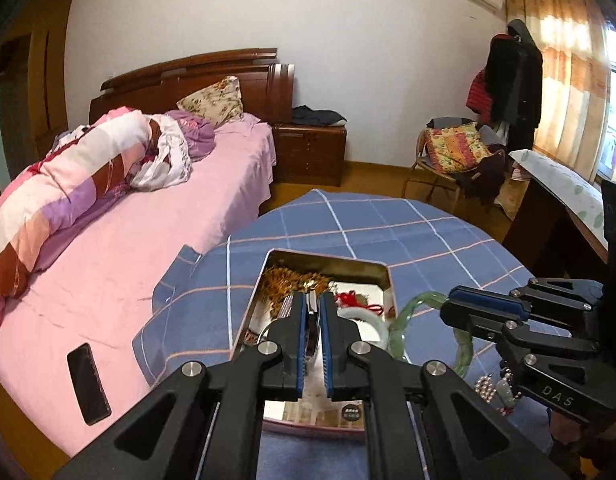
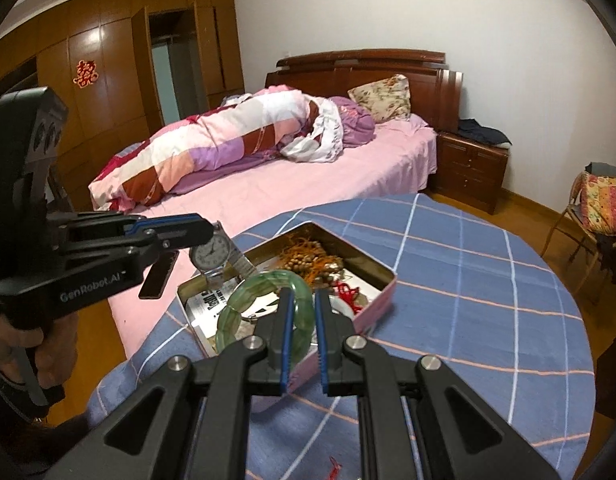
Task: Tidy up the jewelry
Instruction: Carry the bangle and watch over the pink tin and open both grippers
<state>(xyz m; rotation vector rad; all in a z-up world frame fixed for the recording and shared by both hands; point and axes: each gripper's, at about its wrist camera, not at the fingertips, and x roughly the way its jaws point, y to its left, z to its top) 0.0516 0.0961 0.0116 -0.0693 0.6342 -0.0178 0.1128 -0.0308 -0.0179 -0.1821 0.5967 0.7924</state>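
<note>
A bedroom; the blue checked surface (image 2: pixel 468 280) carries an open tin (image 2: pixel 372 268). The right fingers (image 2: pixel 302 300) pinch a green bangle (image 2: pixel 260 300), its ring arching toward 10 o'clock over the tin. The left fingers (image 1: pixel 314 300) pinch a watch (image 2: pixel 211 254), tin beneath at 12 o'clock.

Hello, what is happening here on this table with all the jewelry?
A person is sorting jewelry at a round table with a blue checked cloth, holding a gripper in each hand. The left gripper is shut on a silver wristwatch, held above the near end of an open metal tin. The right gripper is shut on a green jade bangle, also lifted over the tin. The tin already holds brown beads and red cord. More beads lie on the cloth.
</note>
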